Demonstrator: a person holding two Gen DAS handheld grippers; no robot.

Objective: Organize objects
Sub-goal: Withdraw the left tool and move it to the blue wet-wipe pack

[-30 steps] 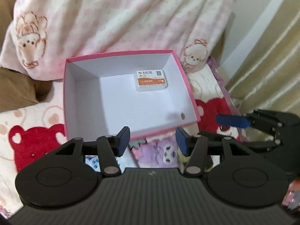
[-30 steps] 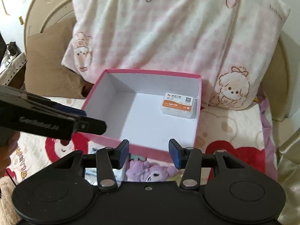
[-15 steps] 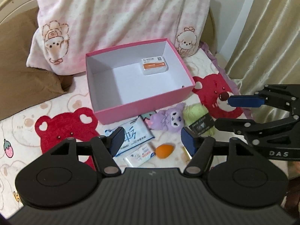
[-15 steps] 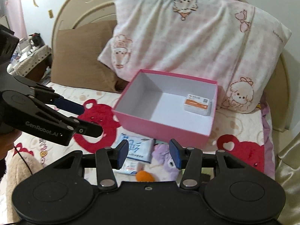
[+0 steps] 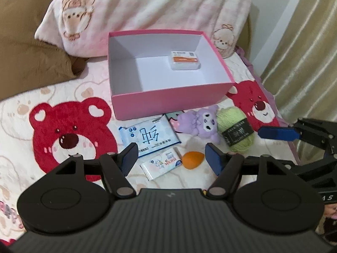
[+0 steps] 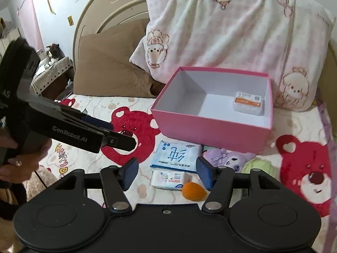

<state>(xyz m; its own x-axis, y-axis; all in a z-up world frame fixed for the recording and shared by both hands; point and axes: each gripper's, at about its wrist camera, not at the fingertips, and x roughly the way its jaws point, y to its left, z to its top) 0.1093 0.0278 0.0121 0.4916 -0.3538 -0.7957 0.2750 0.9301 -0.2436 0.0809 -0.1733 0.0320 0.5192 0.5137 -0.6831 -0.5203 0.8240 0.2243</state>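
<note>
One white packet (image 5: 185, 60) lies in the pink box (image 5: 168, 102) ahead; five items wait on the bed just beyond the spread, empty left gripper (image 5: 171, 157) and right gripper (image 6: 166, 172)

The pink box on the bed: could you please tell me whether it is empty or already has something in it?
Not empty. The pink box is open-topped, and one small white packet with an orange label lies on its floor near the far right corner; nothing else is in it.

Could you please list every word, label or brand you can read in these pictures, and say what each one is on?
"GenRobot.AI": side of the left gripper.
"HAPPY": bedsheet.
"AS": partial letters on the right gripper.
Tissue pack: large Chinese characters, not legible.
White box, small pack, yarn band: too blurred.
</note>
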